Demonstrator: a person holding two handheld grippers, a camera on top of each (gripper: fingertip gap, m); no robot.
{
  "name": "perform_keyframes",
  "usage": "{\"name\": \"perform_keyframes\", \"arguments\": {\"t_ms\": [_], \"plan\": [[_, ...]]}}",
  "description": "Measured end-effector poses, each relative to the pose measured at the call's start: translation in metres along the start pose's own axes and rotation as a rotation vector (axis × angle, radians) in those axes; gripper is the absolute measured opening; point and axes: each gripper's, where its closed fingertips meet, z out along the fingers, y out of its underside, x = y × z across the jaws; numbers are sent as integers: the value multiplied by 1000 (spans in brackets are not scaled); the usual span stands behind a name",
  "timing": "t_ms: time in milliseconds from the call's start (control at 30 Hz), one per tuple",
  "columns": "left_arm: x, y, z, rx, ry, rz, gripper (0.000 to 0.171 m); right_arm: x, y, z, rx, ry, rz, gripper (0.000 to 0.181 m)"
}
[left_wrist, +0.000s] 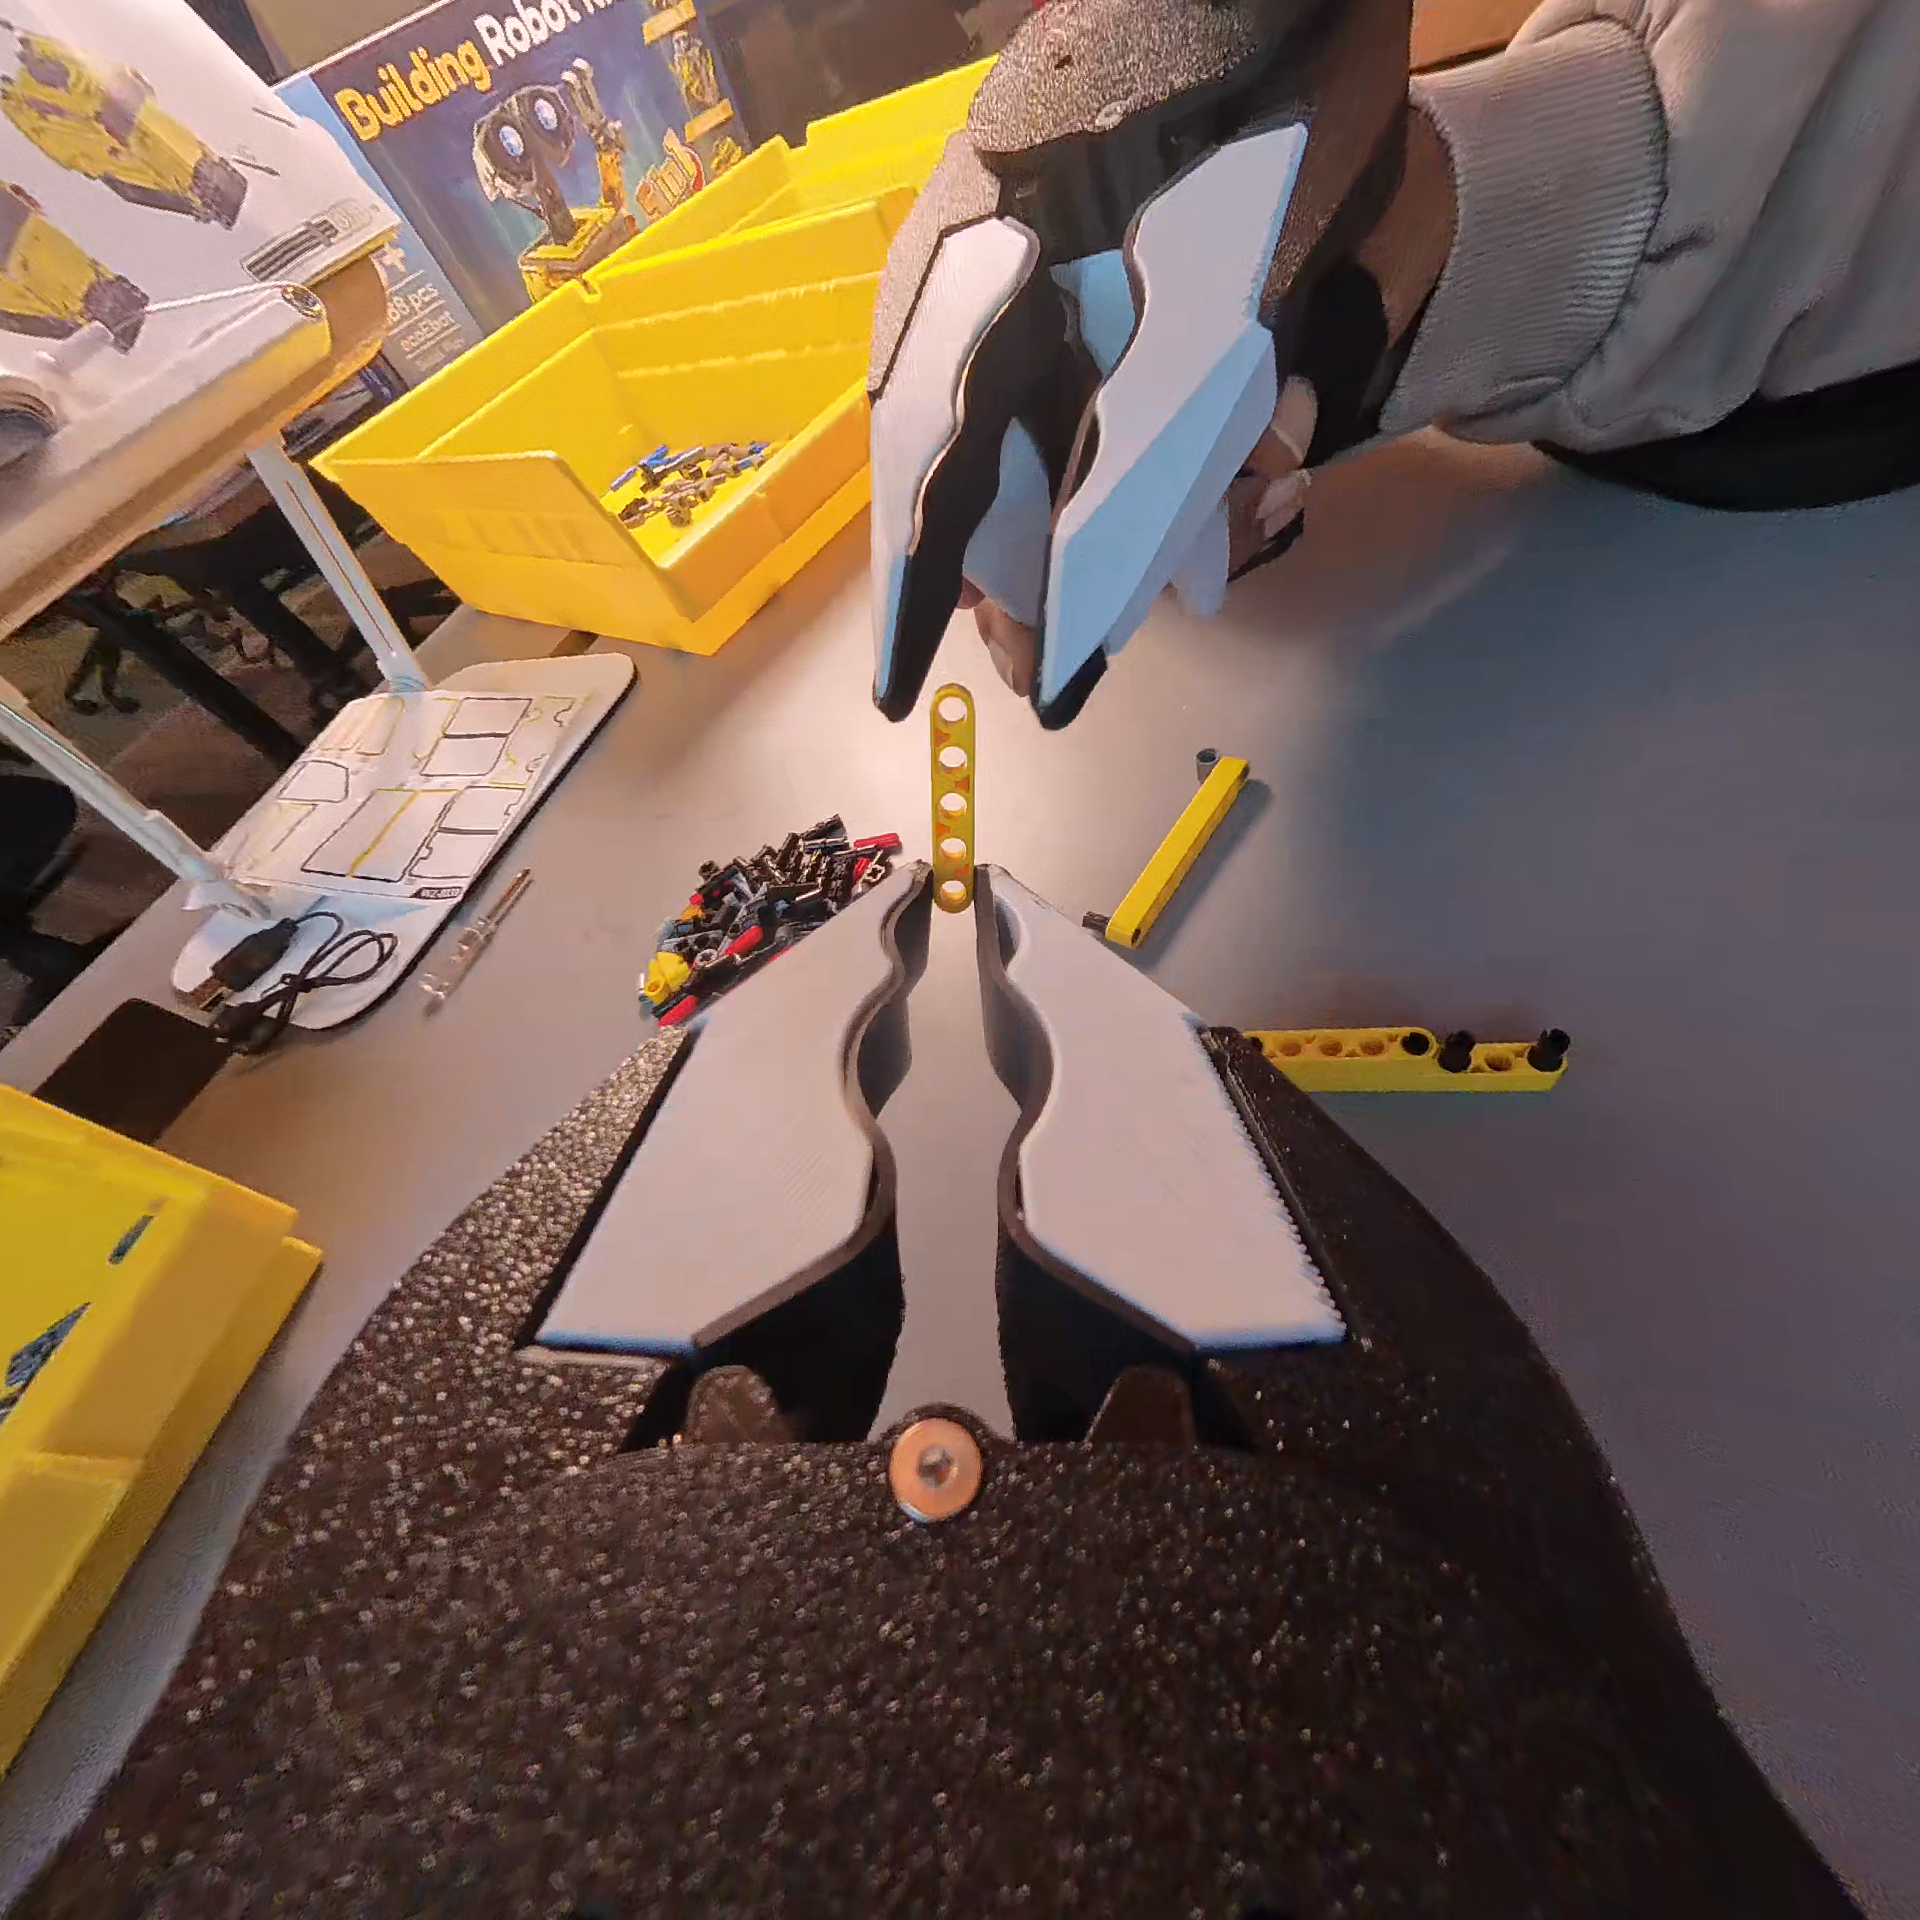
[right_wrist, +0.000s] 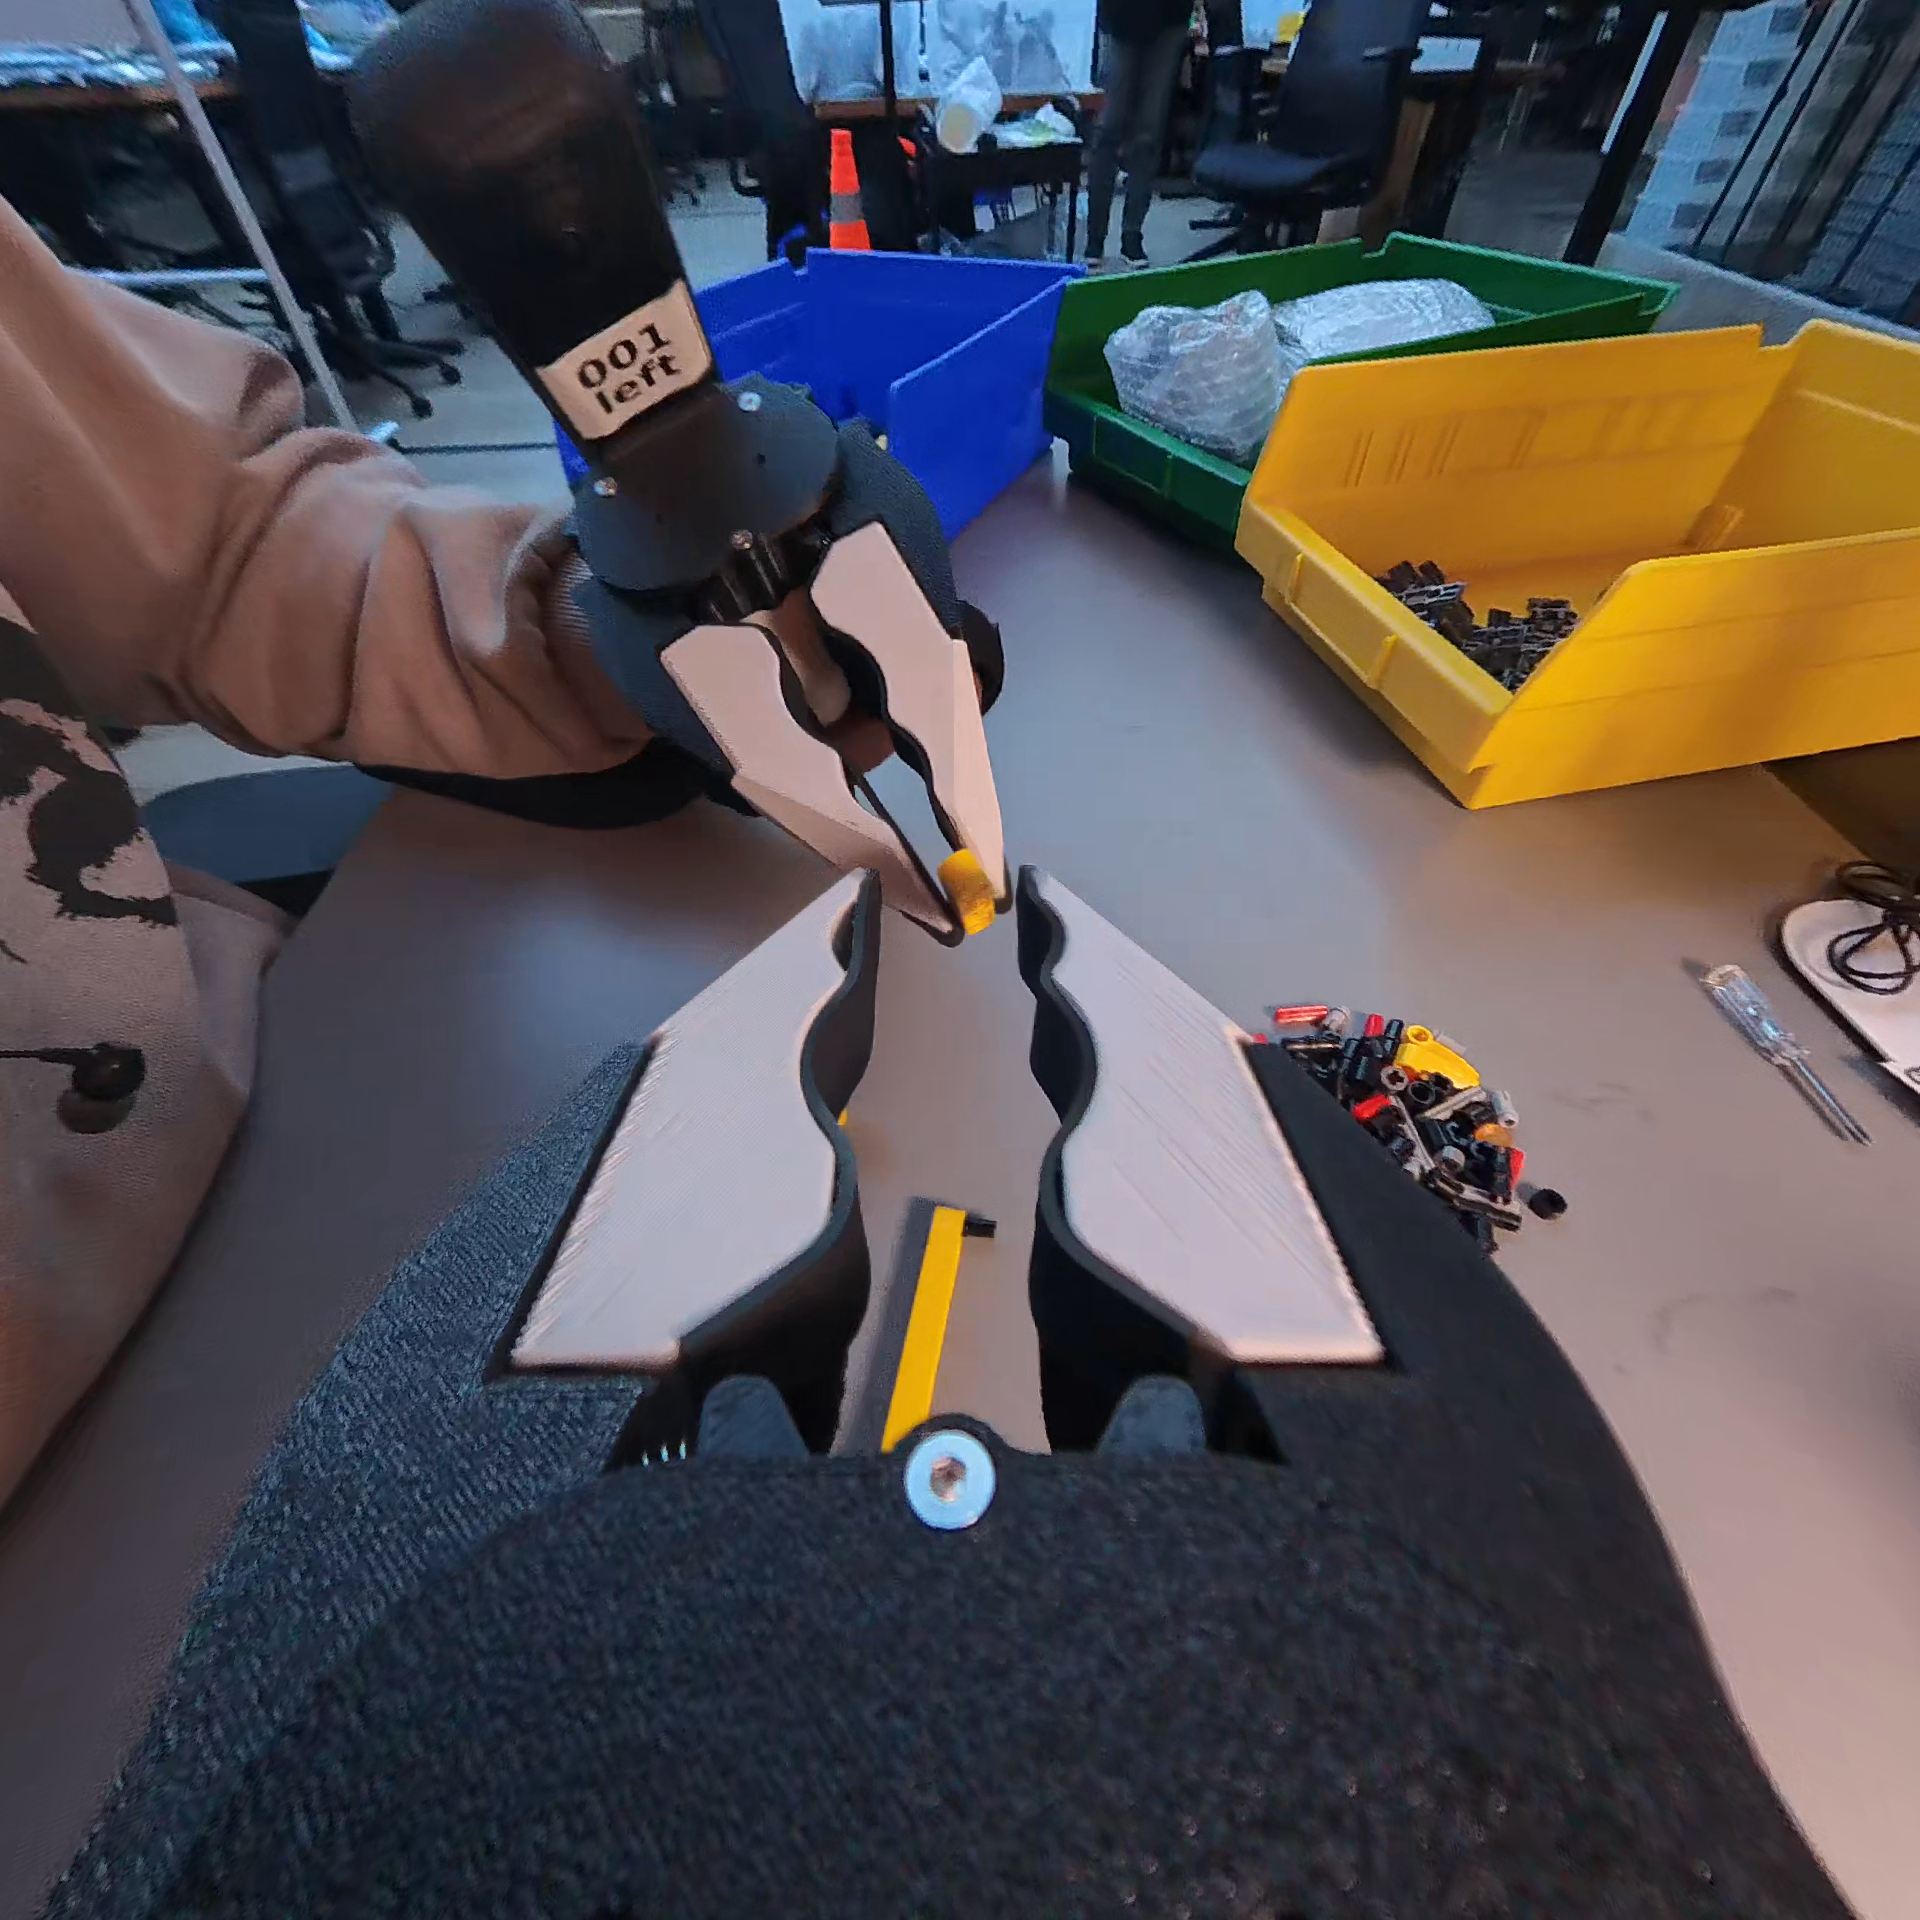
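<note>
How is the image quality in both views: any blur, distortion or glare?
Left wrist view: strong fisheye bending, sharp on the yellow beam in the left gripper; soft at the edges. Right wrist view: same distortion, dim background, right gripper fingers slightly motion-smeared; no glare.

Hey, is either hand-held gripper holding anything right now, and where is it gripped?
The left hand-held gripper pinches a thin yellow plastic beam with holes by its bottom end. The right hand-held gripper is open, holding nothing.
</note>
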Motion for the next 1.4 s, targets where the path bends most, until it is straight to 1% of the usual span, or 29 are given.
{"name": "perform_keyframes", "arguments": {"t_ms": [133,200,233,300,467,533,633,733,767,833,867,900,967,1033,1067,1133,1200,1267,1300,1333,1400], "plan": [[2,4,2,-51,-30,95,7,4,10,5,-37,43,-54,17],[3,5,3,-61,-39,114,7,3,10,6,-34,41,-80,10],[3,4,2,-58,-38,113,7,2,10,5,-33,35,-85,10],[2,0,0,-29,-29,92,7,2,11,3,-30,16,-86,10],[4,-18,-9,88,8,31,7,-2,7,-5,34,-48,-57,9],[6,-22,-11,113,18,39,7,-4,5,-7,48,-70,-51,9],[9,-24,-12,117,32,53,7,-6,5,-8,55,-90,-37,9],[6,-27,-16,122,32,53,7,-2,5,-8,34,-55,-43,10],[0,-30,-20,125,12,54,7,1,4,-10,28,-32,-54,15],[-20,-33,-32,112,-74,54,6,4,2,-16,-11,-5,-61,28],[-33,-35,-41,100,-129,50,6,5,2,-19,-35,8,-67,35],[-46,-36,-52,76,-184,39,6,7,2,-23,-55,28,-78,37],[-72,-30,-80,-18,-292,0,7,7,9,-30,-105,61,-85,37],[-97,-21,-122,-88,-441,-32,7,4,26,-35,-175,80,-69,37],[-106,-13,-146,-139,-505,-59,7,0,37,-38,-208,84,-63,37],[-123,13,-198,-273,-657,-113,7,-6,59,-43,-275,104,-53,37],[-133,52,-252,-462,-794,-200,7,-10,75,-48,-314,124,-63,37],[-132,94,-304,-659,-924,-285,6,-14,81,-50,-325,121,-73,37],[-128,112,-325,-743,-973,-315,6,-15,81,-49,-325,117,-79,37],[-123,127,-340,-809,-1006,-350,6,-14,79,-49,-324,123,-93,37],[-113,149,-354,-864,-1038,-422,6,-12,77,-49,-332,141,-126,38]]}}
